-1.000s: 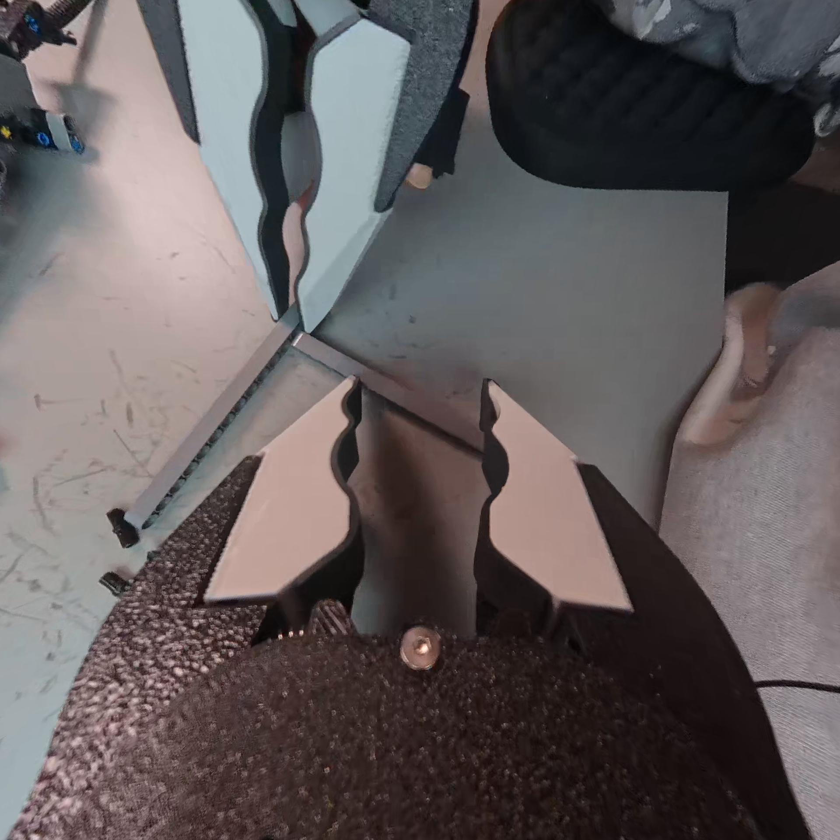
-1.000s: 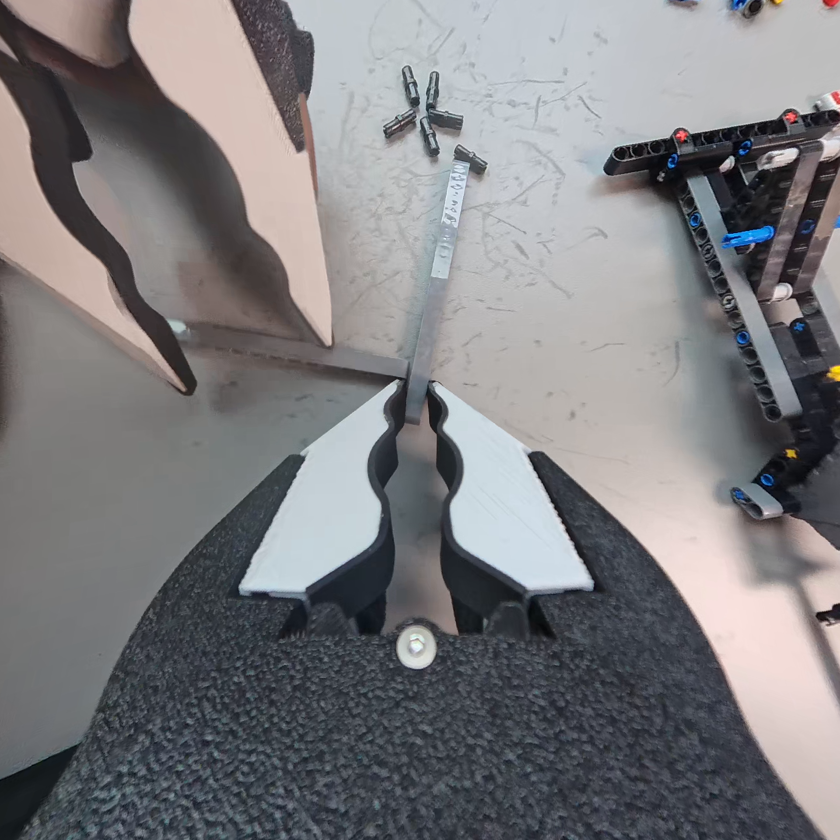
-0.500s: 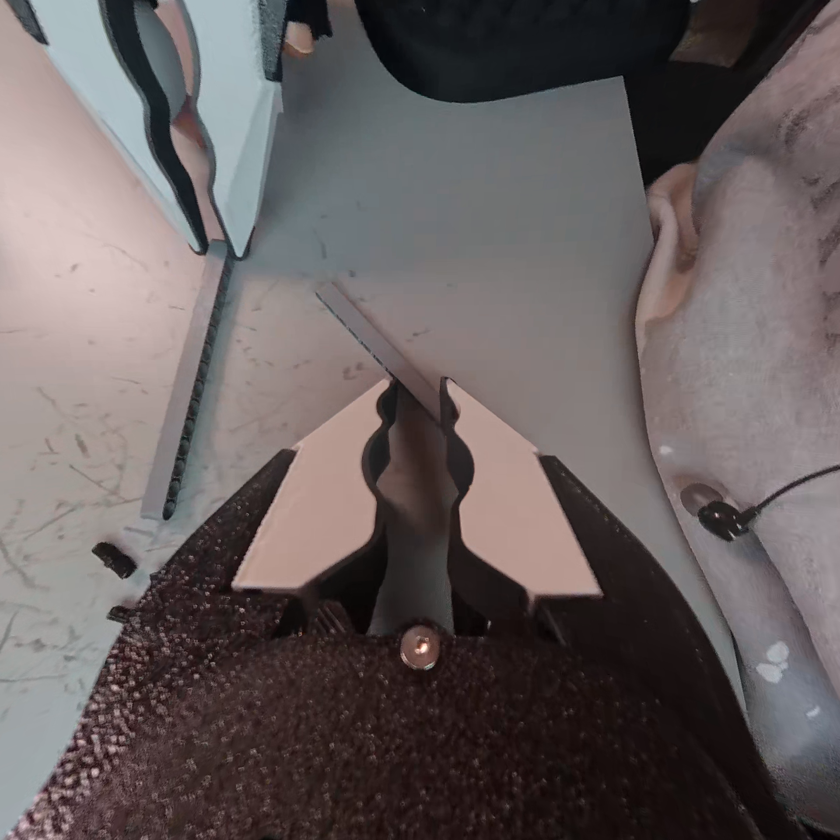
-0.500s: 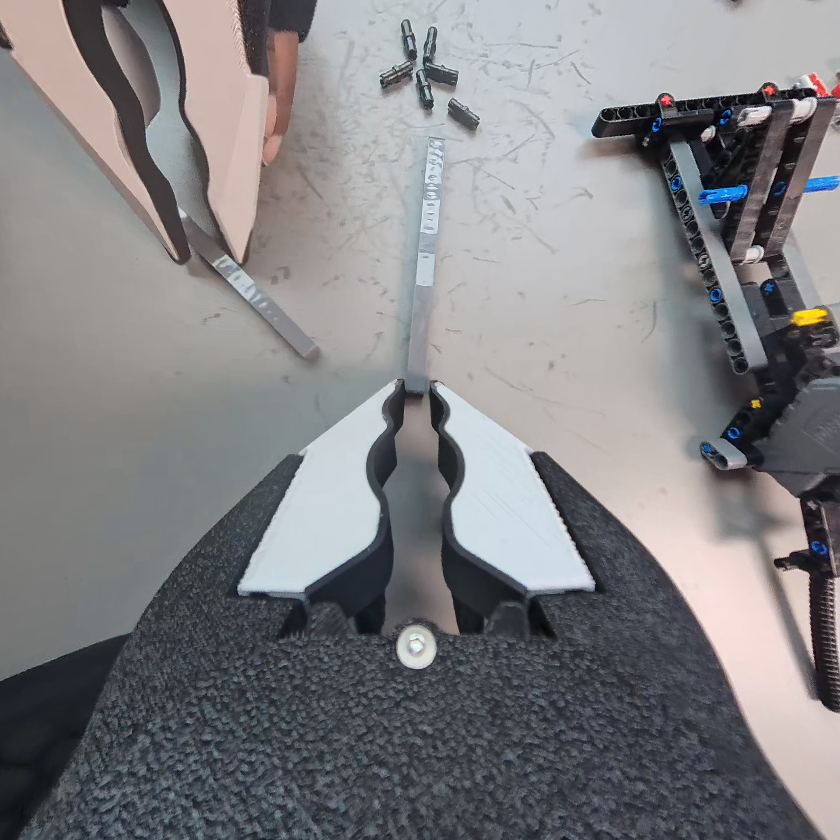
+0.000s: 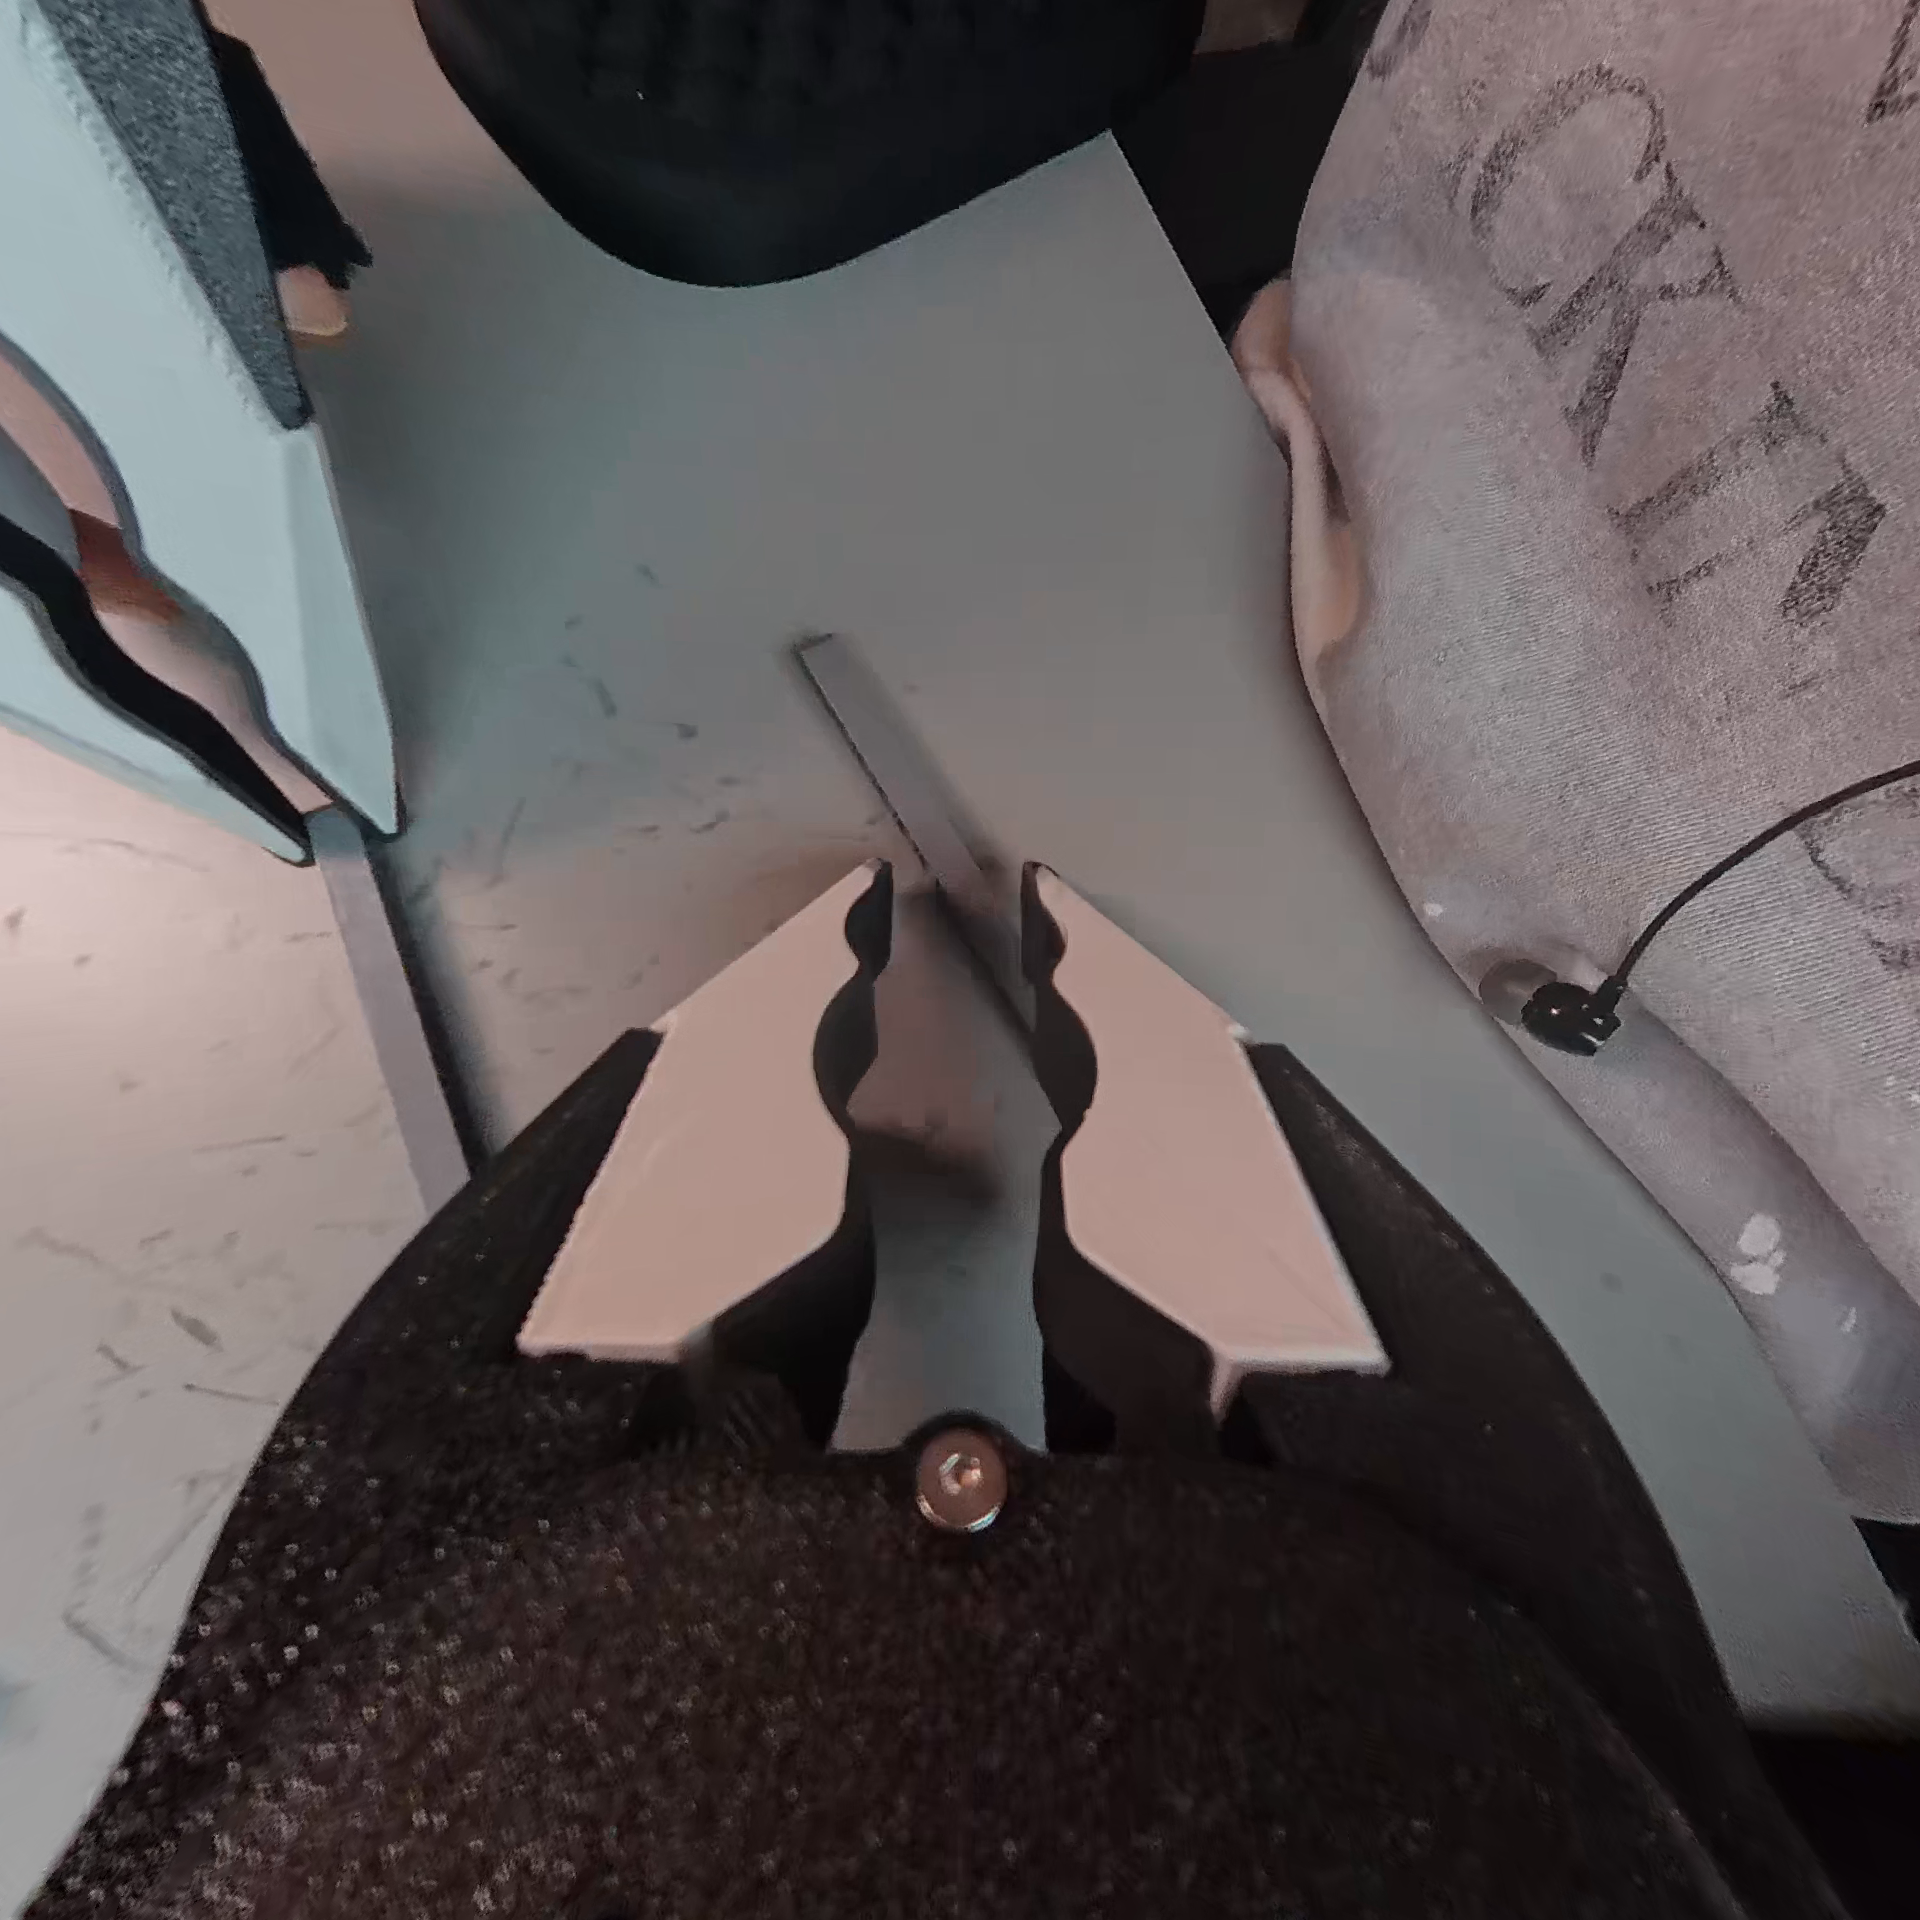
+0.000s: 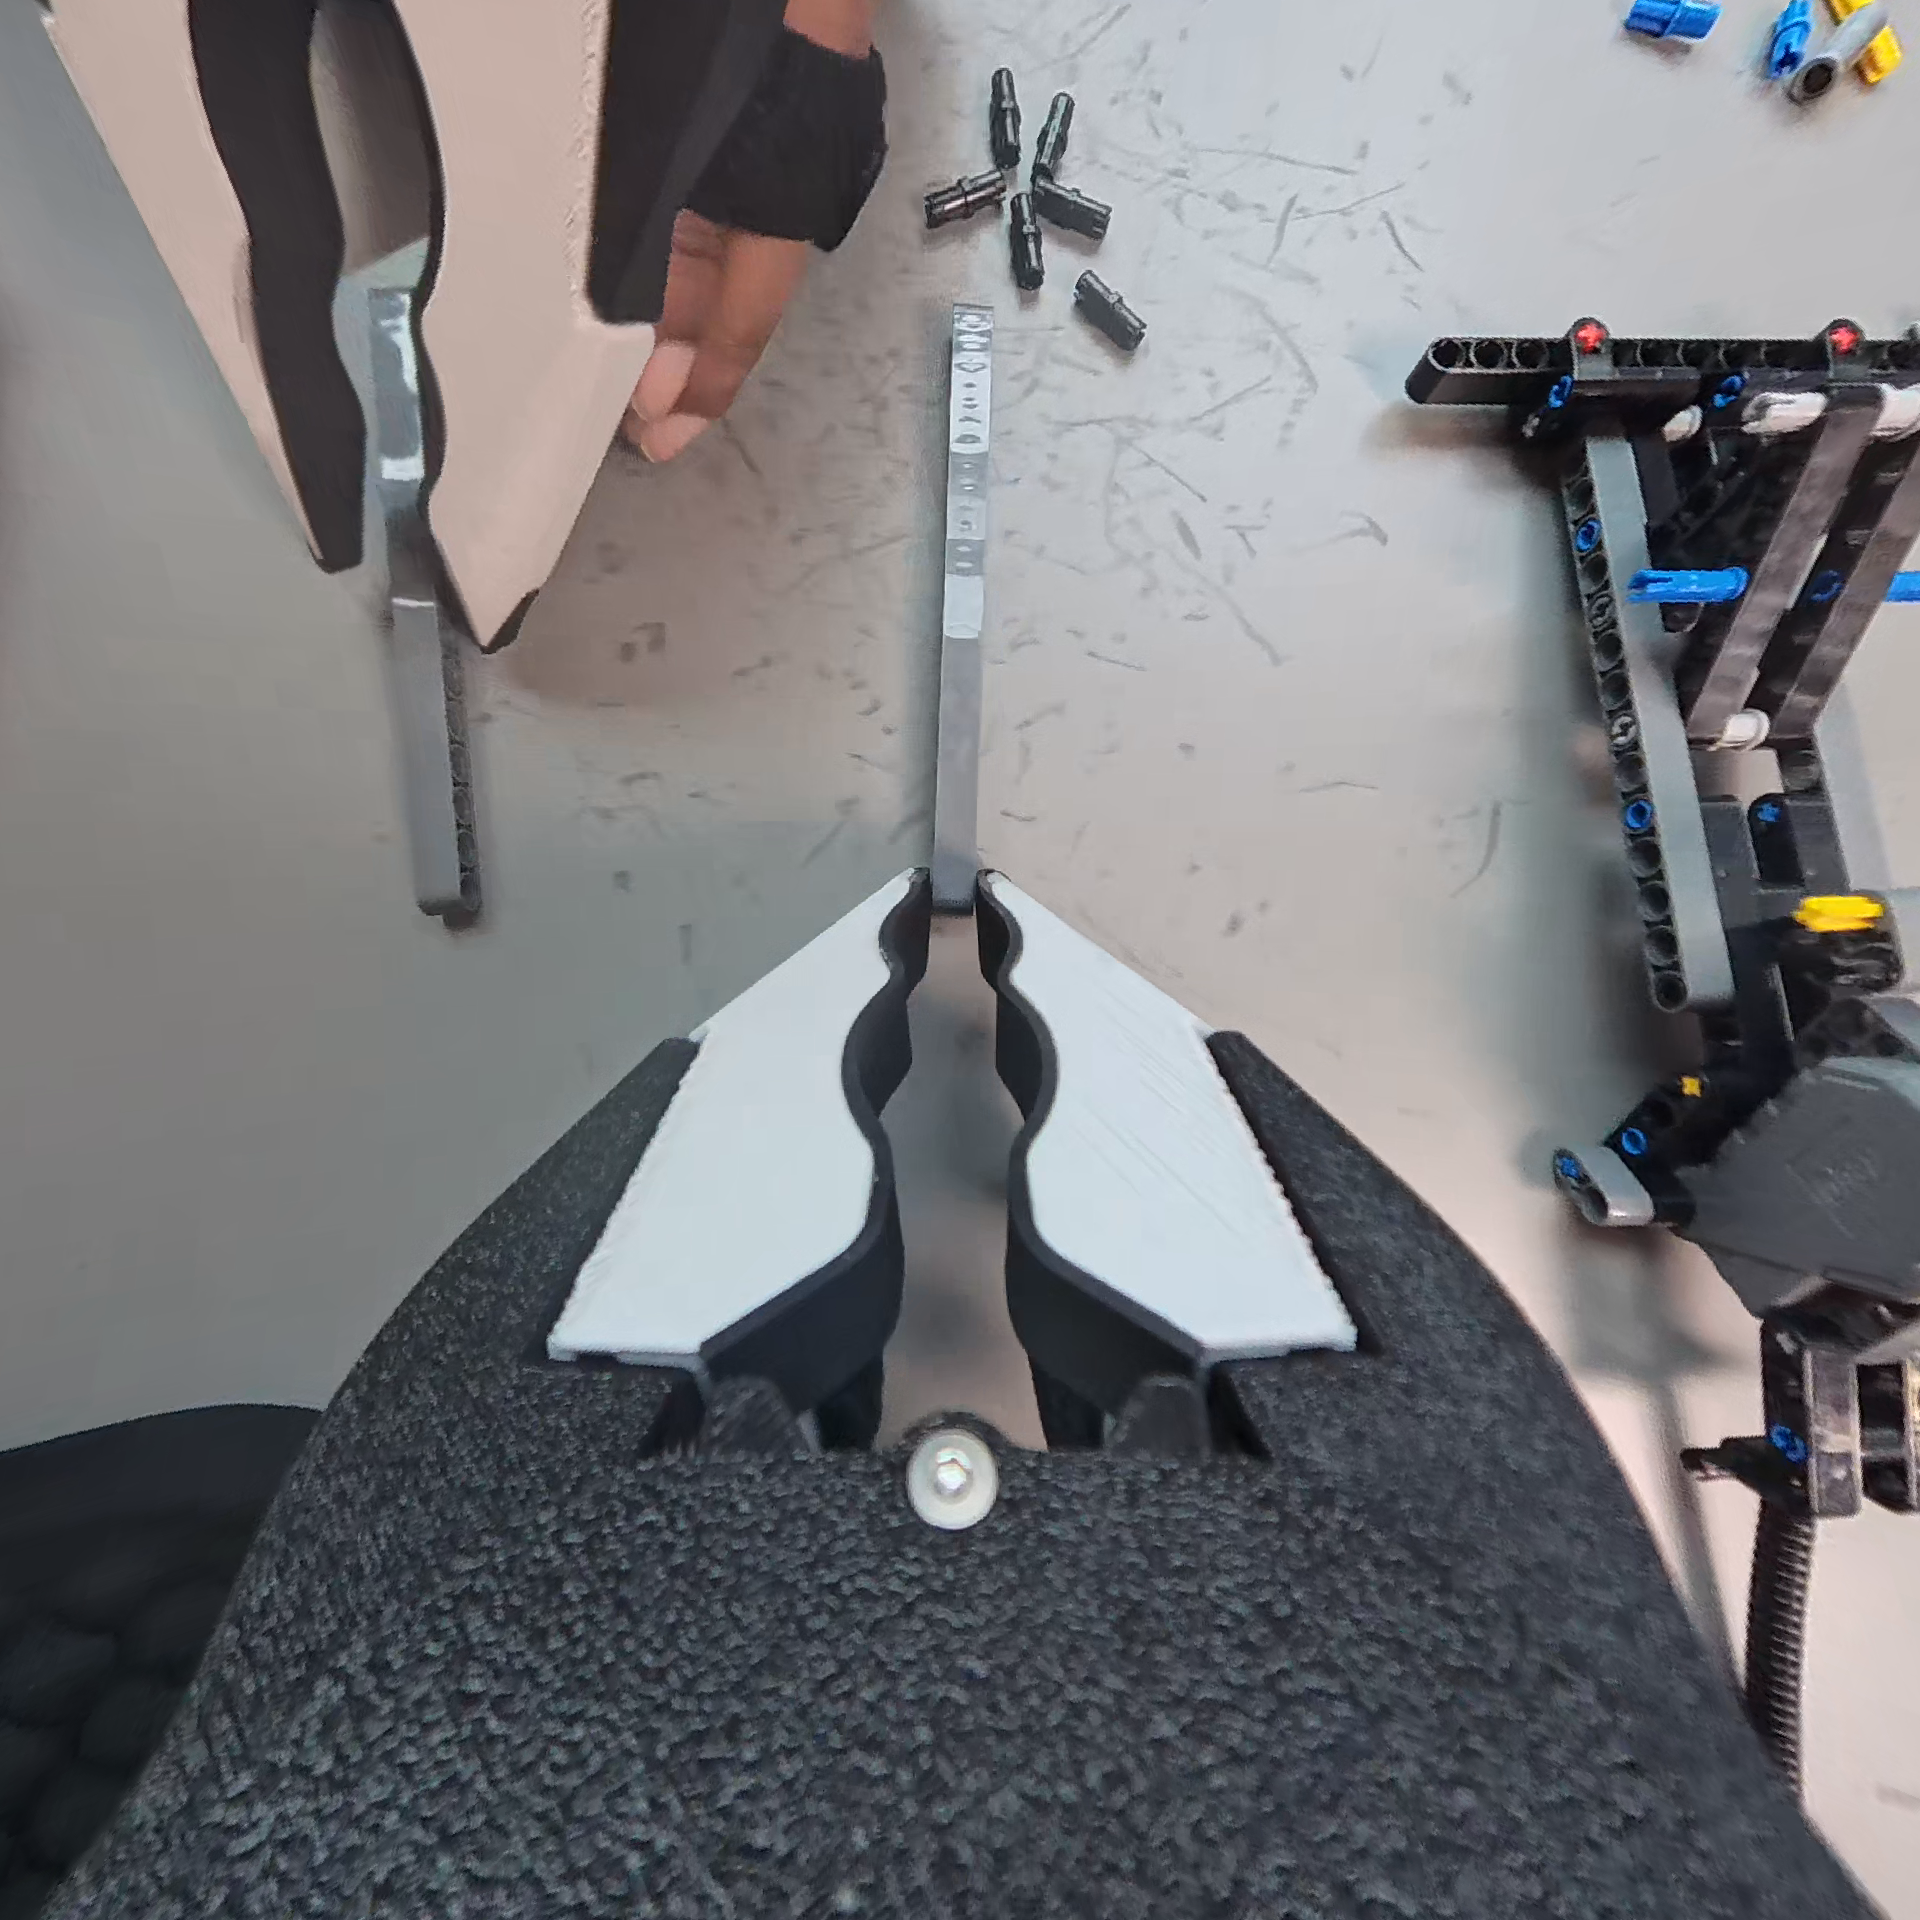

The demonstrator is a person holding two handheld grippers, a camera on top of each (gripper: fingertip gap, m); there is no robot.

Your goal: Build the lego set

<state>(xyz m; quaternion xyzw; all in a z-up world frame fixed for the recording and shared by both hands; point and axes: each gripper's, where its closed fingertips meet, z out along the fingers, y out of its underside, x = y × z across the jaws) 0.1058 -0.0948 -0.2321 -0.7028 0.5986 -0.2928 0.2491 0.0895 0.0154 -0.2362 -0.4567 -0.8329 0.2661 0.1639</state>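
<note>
The scratched grey tabletop (image 6: pixel 1247 727) serves as the workspace. At its right sits the half-built black and grey beam frame with blue pins (image 6: pixel 1704 665), apparently parked clear while parts are fetched. The right gripper (image 6: pixel 951 883) pinches the near end of a long thin grey beam (image 6: pixel 961 623), holding it edge-up and pointing away, probably for lining up. The left gripper (image 5: pixel 956 883) stands slightly spread around a second grey beam (image 6: pixel 421 675), which lies against one finger; I cannot tell whether it is gripped. Six small black connector pins (image 6: pixel 1039 197) lie far off, likely the next fasteners.
</note>
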